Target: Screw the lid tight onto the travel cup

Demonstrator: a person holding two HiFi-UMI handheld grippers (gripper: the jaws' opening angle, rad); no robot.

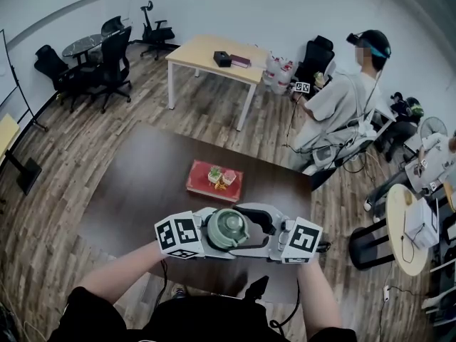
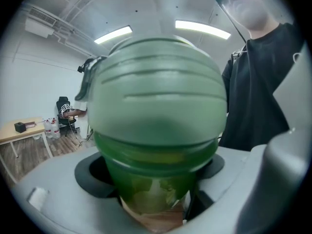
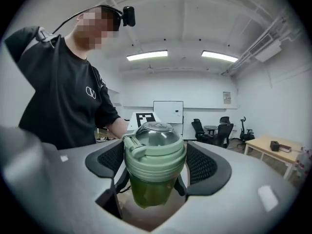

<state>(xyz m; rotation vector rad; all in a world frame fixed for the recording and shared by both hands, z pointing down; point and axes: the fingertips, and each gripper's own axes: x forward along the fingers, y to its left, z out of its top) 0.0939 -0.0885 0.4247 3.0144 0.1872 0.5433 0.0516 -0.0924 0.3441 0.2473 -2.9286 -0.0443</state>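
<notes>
Head view shows the left gripper (image 1: pixel 214 242) clamping the translucent green travel cup (image 2: pixel 151 184) above the dark bench (image 1: pixel 135 191), apparently so the right gripper (image 1: pixel 251 237), closed on its sage-green domed lid (image 3: pixel 155 150), can twist.

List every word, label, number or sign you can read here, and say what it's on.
No text can be read.
Black T-shirt: a white looped logo, no letters.
Wall sign: too small to read.
Marker cubes: black-and-white square patterns, no words.
Travel cup: no label visible.
</notes>
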